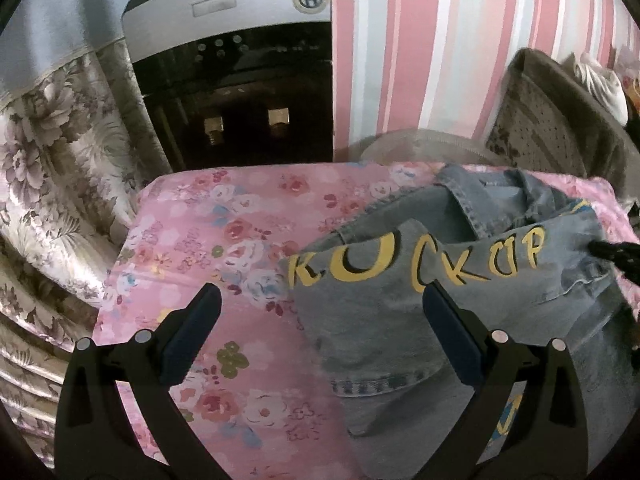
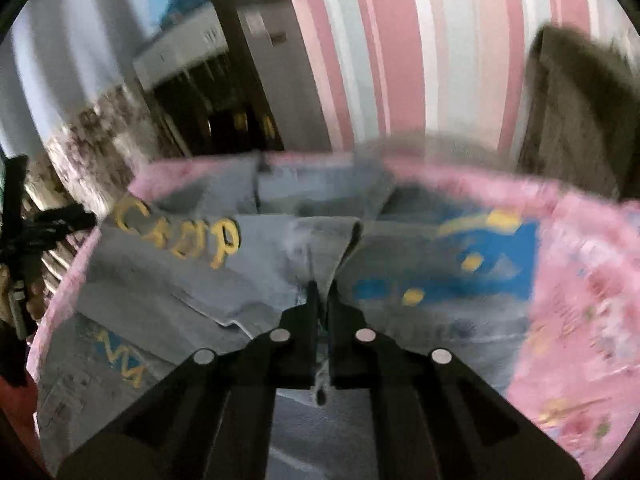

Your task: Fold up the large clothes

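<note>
A light blue denim jacket [image 1: 400,320] with yellow letters lies partly folded on the pink floral cover [image 1: 208,224]. My left gripper [image 1: 320,300] is open and empty, hovering over the jacket's left edge. In the right wrist view the jacket [image 2: 168,280] shows a blue and yellow print. My right gripper [image 2: 322,292] is shut on a raised fold of the denim [image 2: 332,240], pinched between its fingers. The right gripper's tip also shows in the left wrist view [image 1: 616,254] at the jacket's right side. The right wrist view is blurred.
A silver and black water dispenser [image 1: 236,76] stands behind the table. A floral curtain [image 1: 52,160] hangs at the left. A brown chair back [image 1: 560,120] stands at the right. The wall [image 1: 420,40] has pink and white stripes.
</note>
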Demonstrator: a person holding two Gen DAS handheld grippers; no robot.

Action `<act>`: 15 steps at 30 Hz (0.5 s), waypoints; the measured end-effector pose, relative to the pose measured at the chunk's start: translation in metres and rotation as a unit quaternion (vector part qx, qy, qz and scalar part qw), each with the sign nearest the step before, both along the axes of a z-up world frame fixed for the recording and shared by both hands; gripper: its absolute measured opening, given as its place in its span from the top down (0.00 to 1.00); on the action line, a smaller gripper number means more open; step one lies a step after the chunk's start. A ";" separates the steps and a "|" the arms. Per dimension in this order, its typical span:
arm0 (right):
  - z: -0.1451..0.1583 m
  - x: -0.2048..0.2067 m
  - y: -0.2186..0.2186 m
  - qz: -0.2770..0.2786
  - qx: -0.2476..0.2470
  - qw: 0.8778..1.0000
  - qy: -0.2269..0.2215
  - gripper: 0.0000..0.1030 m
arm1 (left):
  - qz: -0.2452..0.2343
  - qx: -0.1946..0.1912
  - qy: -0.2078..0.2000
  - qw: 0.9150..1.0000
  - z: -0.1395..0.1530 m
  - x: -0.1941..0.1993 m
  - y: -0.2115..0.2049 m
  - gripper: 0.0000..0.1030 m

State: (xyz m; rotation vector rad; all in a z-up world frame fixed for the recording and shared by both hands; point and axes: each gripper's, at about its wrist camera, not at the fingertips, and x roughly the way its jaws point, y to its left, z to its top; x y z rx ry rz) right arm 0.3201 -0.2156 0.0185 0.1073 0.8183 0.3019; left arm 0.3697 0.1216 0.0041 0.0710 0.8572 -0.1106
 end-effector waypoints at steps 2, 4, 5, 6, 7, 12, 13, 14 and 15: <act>0.029 -0.014 -0.007 -0.018 -0.026 0.998 -0.052 0.97 | 0.003 -0.010 -0.008 1.000 0.007 -0.001 0.001 0.03; 0.049 -0.025 -0.023 -0.053 -0.070 0.993 -0.081 0.97 | 0.001 -0.014 -0.013 1.000 0.011 -0.002 0.000 0.03; 0.050 -0.025 -0.032 -0.067 -0.079 0.992 -0.075 0.97 | -0.003 -0.016 -0.015 1.000 0.012 -0.003 -0.003 0.03; 0.046 -0.023 -0.044 -0.086 -0.091 0.990 -0.059 0.97 | -0.006 -0.016 -0.015 1.000 0.013 -0.004 -0.006 0.03; 0.036 -0.021 -0.057 -0.111 -0.127 0.985 -0.039 0.97 | -0.012 -0.014 -0.015 1.000 0.013 -0.005 -0.010 0.03; -0.002 -0.018 -0.085 -0.114 -0.131 0.984 0.038 0.91 | -0.035 -0.003 -0.007 0.999 0.004 -0.002 -0.033 0.03; -0.001 -0.022 -0.086 -0.117 -0.134 0.984 0.029 0.91 | -0.039 0.000 -0.004 0.999 0.001 -0.002 -0.039 0.03; 0.004 -0.028 -0.087 -0.125 -0.136 0.983 0.016 0.91 | -0.043 0.005 -0.004 0.999 -0.001 -0.002 -0.044 0.03; 0.011 -0.032 -0.088 -0.130 -0.126 0.983 0.001 0.91 | -0.046 0.008 -0.004 0.999 -0.001 -0.002 -0.047 0.03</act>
